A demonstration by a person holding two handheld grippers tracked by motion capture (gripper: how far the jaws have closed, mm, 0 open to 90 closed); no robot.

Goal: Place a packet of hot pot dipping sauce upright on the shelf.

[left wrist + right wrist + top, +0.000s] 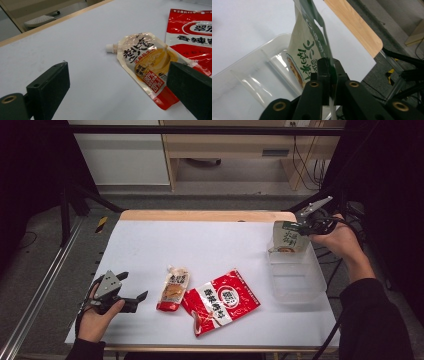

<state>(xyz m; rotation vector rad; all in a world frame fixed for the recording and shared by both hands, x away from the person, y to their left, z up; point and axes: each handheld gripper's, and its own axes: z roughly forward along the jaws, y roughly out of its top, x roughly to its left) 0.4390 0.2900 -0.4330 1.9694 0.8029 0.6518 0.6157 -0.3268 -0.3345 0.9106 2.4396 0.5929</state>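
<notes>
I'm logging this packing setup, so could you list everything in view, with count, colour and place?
green-and-cream packet: 1, cream with green print, hanging over the far end of the bin, pinched at its top edge
clear plastic bin: 1, transparent, right side of the table
red sauce packet: 1, red and white, flat, near middle of the table
spouted pouch: 1, clear-yellow with red bottom, flat, just left of the red packet
table: 1, white top, wooden far edge
left gripper: 1, black, open, resting near the left edge
right gripper: 1, black, shut on the green-and-cream packet
</notes>
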